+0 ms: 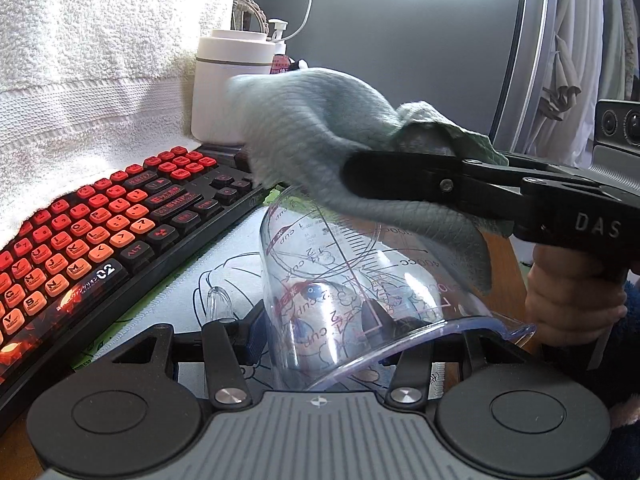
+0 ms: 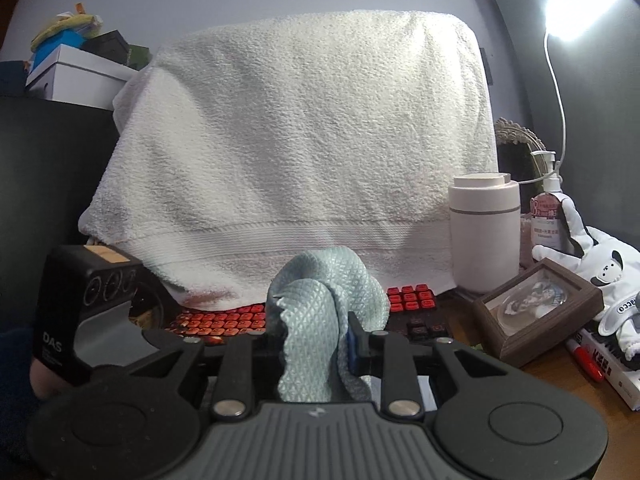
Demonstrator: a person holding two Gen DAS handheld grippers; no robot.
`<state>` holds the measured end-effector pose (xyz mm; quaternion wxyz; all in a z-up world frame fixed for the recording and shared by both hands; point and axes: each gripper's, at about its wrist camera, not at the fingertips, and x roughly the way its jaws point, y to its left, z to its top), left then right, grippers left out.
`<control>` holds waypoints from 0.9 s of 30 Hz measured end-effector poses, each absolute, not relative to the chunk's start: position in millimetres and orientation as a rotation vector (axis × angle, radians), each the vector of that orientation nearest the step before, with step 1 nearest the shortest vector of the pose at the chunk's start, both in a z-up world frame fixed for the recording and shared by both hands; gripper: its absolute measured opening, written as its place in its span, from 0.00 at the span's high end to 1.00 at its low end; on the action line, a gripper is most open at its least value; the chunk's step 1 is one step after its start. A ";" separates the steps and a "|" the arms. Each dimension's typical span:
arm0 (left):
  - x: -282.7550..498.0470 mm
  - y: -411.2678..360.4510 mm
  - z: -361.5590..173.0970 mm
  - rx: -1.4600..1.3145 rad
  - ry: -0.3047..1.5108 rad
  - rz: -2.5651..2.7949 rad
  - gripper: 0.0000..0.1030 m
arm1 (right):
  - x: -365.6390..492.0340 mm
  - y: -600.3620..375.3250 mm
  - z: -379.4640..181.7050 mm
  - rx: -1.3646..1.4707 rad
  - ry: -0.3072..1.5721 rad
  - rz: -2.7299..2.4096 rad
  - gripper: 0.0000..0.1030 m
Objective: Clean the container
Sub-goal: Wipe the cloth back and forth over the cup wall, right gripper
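- Measuring cup point(image 1: 352, 280), clear plastic with printed scales, is clamped in the left gripper point(image 1: 320, 320); jaws closed on its wall near the rim.
- Cup lies tipped: long axis runs away from left gripper, base point(image 1: 304, 216) toward the keyboard point(image 1: 100, 220), open rim and spout point(image 1: 520, 330) back toward the gripper.
- Right gripper point(image 2: 316, 344) clenched on a bunched grey-blue cloth point(image 1: 304, 136).
- Cloth sits above the cup's upturned base and side, apparently touching the upper wall; contact hard to confirm.
- Right gripper comes across the cup from the side away from the keyboard.
- Judgement: outside is being wiped; next stroke likely runs along the cup's axis.
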<state>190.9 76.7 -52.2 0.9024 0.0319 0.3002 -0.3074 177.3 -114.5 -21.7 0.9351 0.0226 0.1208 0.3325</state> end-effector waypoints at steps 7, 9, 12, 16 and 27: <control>191.3 77.1 -52.3 0.065 0.621 -0.636 0.52 | 169.8 -144.0 -29.1 0.104 0.299 0.693 0.76; 191.4 76.8 -52.6 0.065 0.621 -0.636 0.52 | 163.1 -147.3 -32.6 0.100 0.301 0.713 0.76; 191.9 76.6 -53.1 0.064 0.621 -0.636 0.52 | 152.2 -146.2 -35.3 0.077 0.287 0.749 0.76; 192.0 76.3 -53.5 0.063 0.621 -0.637 0.52 | 140.4 -139.1 -32.4 0.066 0.274 0.819 0.76; 191.2 75.5 -53.0 0.062 0.622 -0.637 0.52 | 139.6 -99.8 -16.3 -0.006 0.236 0.865 0.76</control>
